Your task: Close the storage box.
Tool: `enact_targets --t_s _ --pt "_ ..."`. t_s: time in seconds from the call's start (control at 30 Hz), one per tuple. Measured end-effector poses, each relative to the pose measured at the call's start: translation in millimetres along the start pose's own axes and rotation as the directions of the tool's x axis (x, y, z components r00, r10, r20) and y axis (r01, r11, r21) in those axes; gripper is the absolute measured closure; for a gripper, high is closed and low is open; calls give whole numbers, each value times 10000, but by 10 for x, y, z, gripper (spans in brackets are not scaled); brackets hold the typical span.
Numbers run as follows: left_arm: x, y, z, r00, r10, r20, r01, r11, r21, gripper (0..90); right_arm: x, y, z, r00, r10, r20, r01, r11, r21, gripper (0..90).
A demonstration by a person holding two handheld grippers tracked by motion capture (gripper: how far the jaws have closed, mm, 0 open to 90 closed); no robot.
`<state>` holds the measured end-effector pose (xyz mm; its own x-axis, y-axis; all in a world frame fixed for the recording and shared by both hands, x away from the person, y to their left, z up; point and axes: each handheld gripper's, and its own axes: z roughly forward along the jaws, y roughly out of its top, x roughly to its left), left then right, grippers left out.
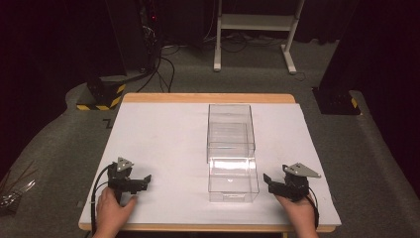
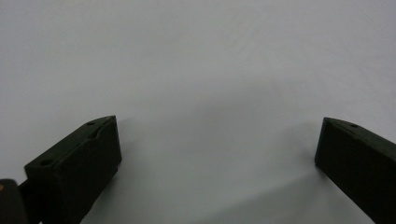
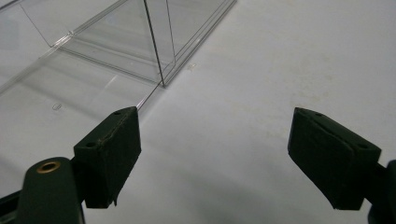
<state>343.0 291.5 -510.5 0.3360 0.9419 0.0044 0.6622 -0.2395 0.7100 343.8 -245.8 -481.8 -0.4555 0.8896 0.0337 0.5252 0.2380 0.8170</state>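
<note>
A clear plastic box (image 1: 231, 131) stands on the white table (image 1: 163, 144), with its clear drawer (image 1: 233, 179) pulled out toward the near edge. The drawer looks empty. My left gripper (image 1: 147, 179) rests on the table at the near left, held by a hand, jaws wide apart over bare white surface (image 2: 215, 93); nothing lies between them (image 2: 217, 144). My right gripper (image 1: 266, 178) sits at the near right, just beside the drawer, also open (image 3: 212, 140). Its own view has the clear drawer (image 3: 70, 93) close to the left jaw.
The table has a wooden rim (image 1: 208, 97) at the far side. Beyond it on the grey carpet stand a white frame (image 1: 255, 29), black stands with yellow-black tape (image 1: 101, 96) and cables (image 1: 161, 64). A dark base (image 1: 337, 101) sits at the far right.
</note>
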Motion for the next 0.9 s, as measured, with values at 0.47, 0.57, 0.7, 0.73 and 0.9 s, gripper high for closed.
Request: enact_targets --t_s 0.47,0.57,0.7,0.73,0.9 --pt "1 0 -1 10000 6 -8 -6 10000 7 5 -6 36 -74 10000 -48 67 49 9998 -199 174" --pt "1 0 -1 10000 8 -1 -8 10000 16 5 -7 52 -103 9999 -104 86 106 9995 -287 175" --pt "1 0 -1 10000 0 10 0 10000 13 5 0 72 -141 9999 -128 60 130 9992 -372 176" --pt "1 0 -1 10000 4 8 -4 10000 12 6 3 77 -151 9999 -126 56 128 9991 -401 176" --pt "1 0 -1 10000 2 10 -2 10000 14 6 7 96 -188 9999 -107 36 109 9988 -475 178"
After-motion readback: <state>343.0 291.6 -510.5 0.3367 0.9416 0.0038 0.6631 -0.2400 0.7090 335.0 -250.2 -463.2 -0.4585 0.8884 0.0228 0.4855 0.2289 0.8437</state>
